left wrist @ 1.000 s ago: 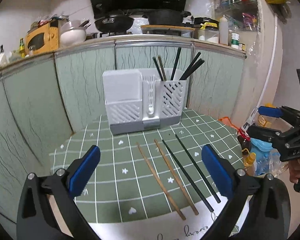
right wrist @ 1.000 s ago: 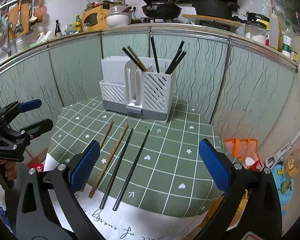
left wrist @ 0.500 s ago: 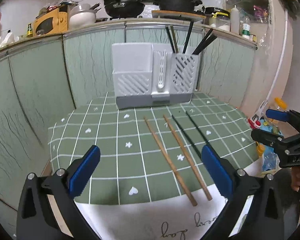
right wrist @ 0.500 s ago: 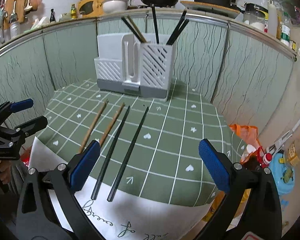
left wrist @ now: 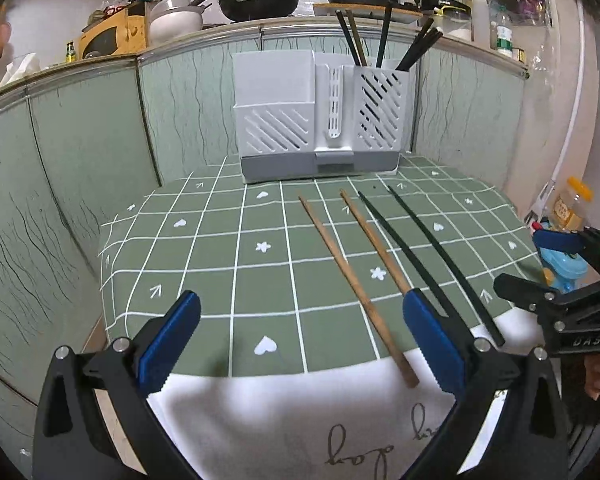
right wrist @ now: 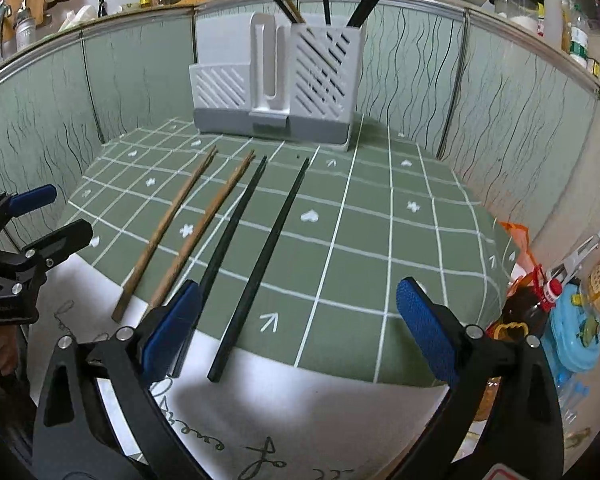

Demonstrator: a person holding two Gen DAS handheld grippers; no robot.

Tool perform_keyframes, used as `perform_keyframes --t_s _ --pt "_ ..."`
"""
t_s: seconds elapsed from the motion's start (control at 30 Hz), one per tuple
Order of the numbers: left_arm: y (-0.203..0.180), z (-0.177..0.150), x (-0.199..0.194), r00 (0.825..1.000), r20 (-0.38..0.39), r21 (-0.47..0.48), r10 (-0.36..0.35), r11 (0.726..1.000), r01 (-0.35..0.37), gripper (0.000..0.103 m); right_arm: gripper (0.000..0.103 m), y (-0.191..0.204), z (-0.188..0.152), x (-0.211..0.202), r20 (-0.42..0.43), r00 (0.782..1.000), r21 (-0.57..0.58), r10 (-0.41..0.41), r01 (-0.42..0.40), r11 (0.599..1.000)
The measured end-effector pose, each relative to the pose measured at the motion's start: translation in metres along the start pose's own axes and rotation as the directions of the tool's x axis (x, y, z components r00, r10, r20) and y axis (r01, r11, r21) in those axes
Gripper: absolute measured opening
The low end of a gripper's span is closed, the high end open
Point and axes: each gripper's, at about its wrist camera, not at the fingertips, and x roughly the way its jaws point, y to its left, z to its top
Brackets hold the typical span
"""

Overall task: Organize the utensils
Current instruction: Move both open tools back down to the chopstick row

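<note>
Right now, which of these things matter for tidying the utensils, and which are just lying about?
For the job:
- two wooden chopsticks
- two black chopsticks
- white utensil holder
- left tongs, right tongs, both open

Just lying about:
- pans on the counter
- blue toy
- bottles

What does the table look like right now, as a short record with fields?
surface: green grid tablecloth
loose utensils: two wooden chopsticks, two black chopsticks, lying side by side
holder: white utensil caddy at the back, upright chopsticks in its right compartment
left claw: open, empty, over the wooden pair
right claw: open, empty, over the black pair
</note>
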Motion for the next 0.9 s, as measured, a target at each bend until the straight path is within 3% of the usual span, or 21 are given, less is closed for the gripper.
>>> perform_keyframes --t_s 0.33,0.6,0.9 --pt "-0.002 -0.018 0.007 0.999 -0.047 -0.022 0.017 1.0 -0.018 0.099 0.052 0.013 -0.02 0.016 -0.027 0.999 -0.002 0.016 -0.016 1.0" --pt "-0.006 -0.018 0.016 0.994 -0.113 -0.039 0.007 0.999 -0.012 0.099 0.007 0.024 -0.02 0.024 -0.015 1.0 -0.029 -0.024 0.024 0.999" --pt "-0.029 -0.007 0.026 0.992 -0.127 0.014 0.009 1.0 -0.008 0.098 0.006 0.009 -0.018 0.025 -0.021 0.999 0.013 -0.039 0.04 0.999"
